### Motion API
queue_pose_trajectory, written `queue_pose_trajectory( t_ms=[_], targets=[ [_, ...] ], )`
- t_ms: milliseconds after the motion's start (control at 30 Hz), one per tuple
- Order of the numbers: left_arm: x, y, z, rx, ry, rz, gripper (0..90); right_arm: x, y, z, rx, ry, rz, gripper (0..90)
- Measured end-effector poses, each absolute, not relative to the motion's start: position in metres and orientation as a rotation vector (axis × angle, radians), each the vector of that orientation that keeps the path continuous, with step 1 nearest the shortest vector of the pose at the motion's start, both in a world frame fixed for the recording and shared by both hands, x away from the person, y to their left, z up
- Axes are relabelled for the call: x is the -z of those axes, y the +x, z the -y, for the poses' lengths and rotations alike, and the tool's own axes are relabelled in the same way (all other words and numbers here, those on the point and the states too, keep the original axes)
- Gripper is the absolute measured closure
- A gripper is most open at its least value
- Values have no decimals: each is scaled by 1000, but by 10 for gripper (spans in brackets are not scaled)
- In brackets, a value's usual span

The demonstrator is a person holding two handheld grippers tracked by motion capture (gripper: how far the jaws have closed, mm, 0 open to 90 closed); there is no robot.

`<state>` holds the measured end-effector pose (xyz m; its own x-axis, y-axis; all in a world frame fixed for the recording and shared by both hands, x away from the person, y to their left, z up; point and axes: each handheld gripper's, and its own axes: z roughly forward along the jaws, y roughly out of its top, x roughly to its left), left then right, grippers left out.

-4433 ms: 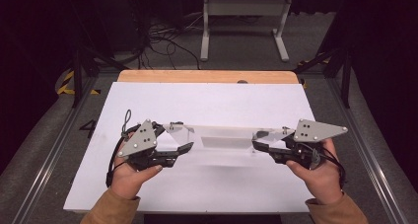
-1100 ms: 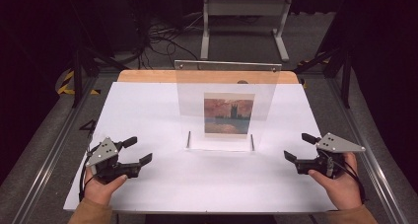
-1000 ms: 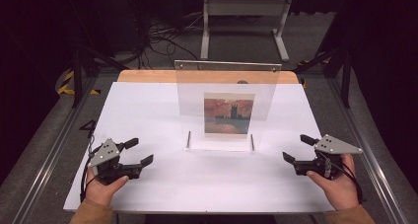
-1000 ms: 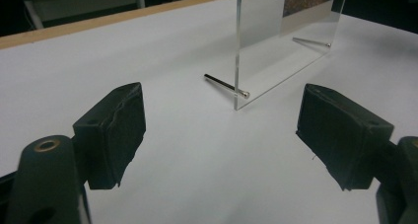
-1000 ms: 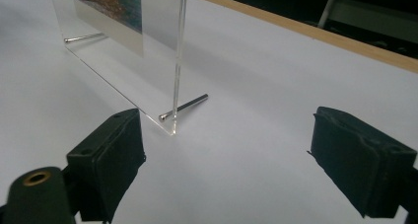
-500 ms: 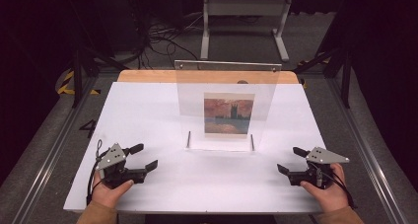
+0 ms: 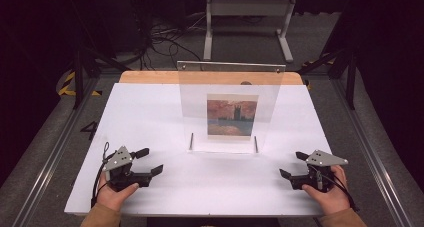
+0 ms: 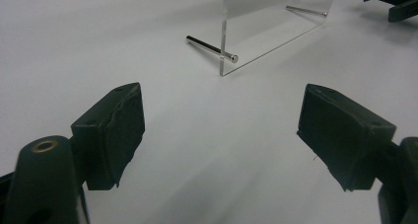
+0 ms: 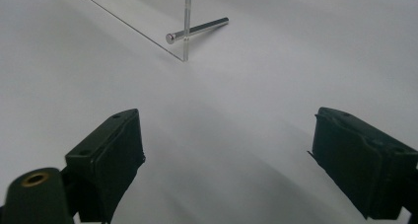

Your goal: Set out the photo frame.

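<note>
A clear acrylic picture frame [image 7: 227,107] stands upright mid-table with a reddish landscape print [image 7: 232,116] inside it and a metal bar along its top. Two metal pins hold up its base; one pin [image 8: 212,49] lies ahead in the left gripper view, the other pin [image 9: 197,30] in the right gripper view. My left gripper [image 7: 149,161] rests low at the front left of the white table [image 7: 150,117], jaws wide apart and empty [image 8: 219,135]. My right gripper [image 7: 294,165] sits at the front right, also open and empty [image 9: 226,155]. Both point toward the frame, well apart from it.
The white board lies on a wooden top whose edge [image 7: 150,77] shows at the back. A white metal stand [image 7: 247,17] and cables [image 7: 165,37] lie on the floor beyond. Dark rails run along both sides.
The frame went from lying flat between both grippers to standing upright alone. Over the last second both hands drew back toward the front edge; the right one sank lower.
</note>
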<state>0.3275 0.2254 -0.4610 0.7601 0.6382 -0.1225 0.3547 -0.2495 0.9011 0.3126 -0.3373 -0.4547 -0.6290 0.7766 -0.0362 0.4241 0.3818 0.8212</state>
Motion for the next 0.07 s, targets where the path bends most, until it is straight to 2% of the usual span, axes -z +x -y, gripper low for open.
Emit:
queue_pose_trajectory(
  t_ms=[67],
  targets=[
    [461,327,-227,-332,1871,-769,183,454,314,337,-1147,1028,-2230,126]
  ],
)
